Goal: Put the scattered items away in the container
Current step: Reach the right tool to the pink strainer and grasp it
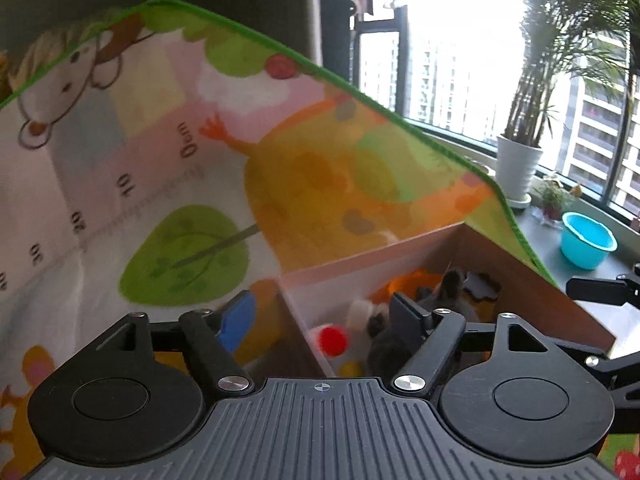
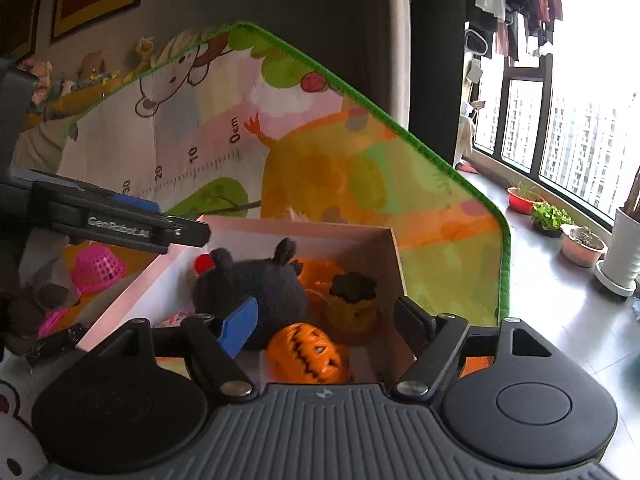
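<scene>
Nearest the right gripper (image 2: 326,326), whose jaws stand spread and empty, an orange jack-o'-lantern toy (image 2: 307,354) with black zigzag grin lies inside the cardboard box (image 2: 394,256). Behind it rests a dark plush animal (image 2: 256,286) with stubby ears, beside a brown-topped yellow toy (image 2: 352,300). The left gripper (image 1: 326,318), also spread and empty, straddles the box's wall. Beyond spreads the cartoon play mat (image 2: 340,176).
</scene>
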The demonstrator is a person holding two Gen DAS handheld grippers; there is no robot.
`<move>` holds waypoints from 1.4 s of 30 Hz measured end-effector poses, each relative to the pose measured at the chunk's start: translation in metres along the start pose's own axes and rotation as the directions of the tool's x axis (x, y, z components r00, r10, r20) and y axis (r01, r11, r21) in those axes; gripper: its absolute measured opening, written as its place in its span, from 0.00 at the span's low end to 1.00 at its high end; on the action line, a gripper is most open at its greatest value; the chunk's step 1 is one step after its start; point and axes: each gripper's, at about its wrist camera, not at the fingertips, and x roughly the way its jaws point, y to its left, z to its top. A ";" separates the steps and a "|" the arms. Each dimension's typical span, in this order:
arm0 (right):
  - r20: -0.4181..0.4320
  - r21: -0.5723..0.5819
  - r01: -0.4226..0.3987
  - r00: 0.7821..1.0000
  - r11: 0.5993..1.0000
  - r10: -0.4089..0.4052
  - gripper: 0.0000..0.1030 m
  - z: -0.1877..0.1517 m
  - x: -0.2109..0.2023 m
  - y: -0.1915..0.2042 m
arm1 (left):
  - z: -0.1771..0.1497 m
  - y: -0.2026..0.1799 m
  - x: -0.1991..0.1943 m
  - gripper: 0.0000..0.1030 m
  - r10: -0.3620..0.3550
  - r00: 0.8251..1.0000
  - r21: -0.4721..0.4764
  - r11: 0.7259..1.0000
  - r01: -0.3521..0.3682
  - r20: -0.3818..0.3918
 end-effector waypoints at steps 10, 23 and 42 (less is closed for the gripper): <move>0.009 -0.149 -0.043 0.999 0.988 0.045 0.76 0.008 -0.031 0.063 | -0.081 0.045 -0.103 0.94 0.131 0.991 -0.143 0.982 -0.126 0.024; -0.119 -0.361 -0.274 0.962 0.891 0.247 0.78 0.004 -0.019 0.198 | -0.172 0.116 -0.162 0.97 0.297 0.954 -0.430 0.856 -0.288 -0.048; -0.370 -0.163 -0.265 0.909 0.950 0.190 0.73 0.058 0.161 0.258 | -0.182 0.123 -0.169 0.99 0.228 0.973 -0.500 0.845 -0.187 0.022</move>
